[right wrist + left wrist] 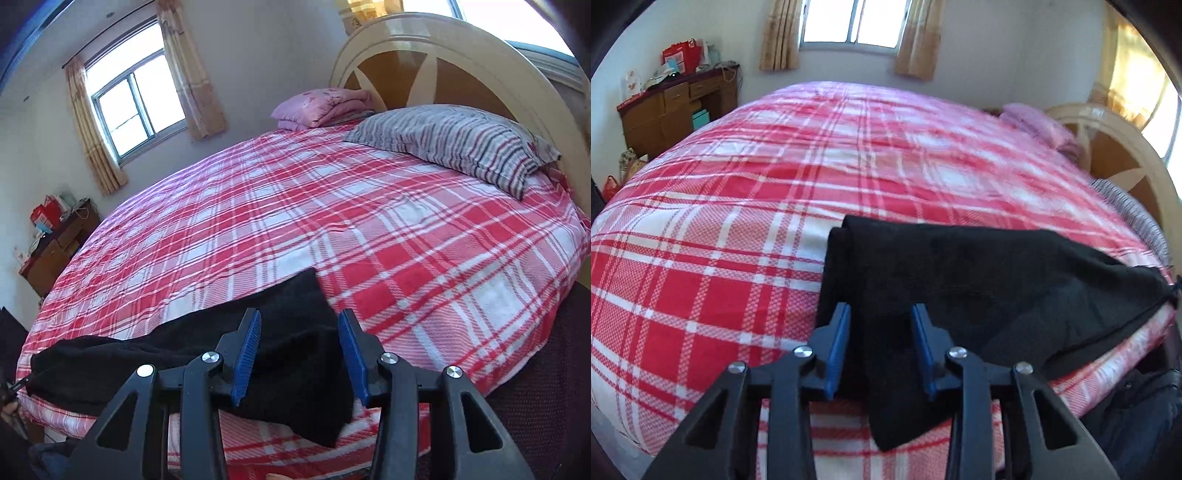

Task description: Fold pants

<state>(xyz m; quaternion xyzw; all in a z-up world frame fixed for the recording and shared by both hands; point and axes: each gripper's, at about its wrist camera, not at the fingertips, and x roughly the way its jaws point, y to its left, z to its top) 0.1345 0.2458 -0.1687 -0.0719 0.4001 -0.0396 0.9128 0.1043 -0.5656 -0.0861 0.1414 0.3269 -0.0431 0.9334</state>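
Observation:
Black pants (979, 288) lie along the near edge of the bed, on a red and white plaid sheet (738, 229). One corner hangs over the bed's edge. My left gripper (881, 314) is open, its blue pads either side of the pants' left end, just above the cloth. In the right wrist view the pants (207, 354) stretch from the lower left to the middle. My right gripper (299, 319) is open over their right end, with cloth between the pads. Neither gripper pinches the cloth.
A striped grey pillow (458, 144) and a folded pink quilt (325, 105) lie by the curved headboard (443, 59). A wooden desk (679, 107) with red bags stands by the far wall under a window (855, 22). Dark fabric (1137, 417) is at the lower right.

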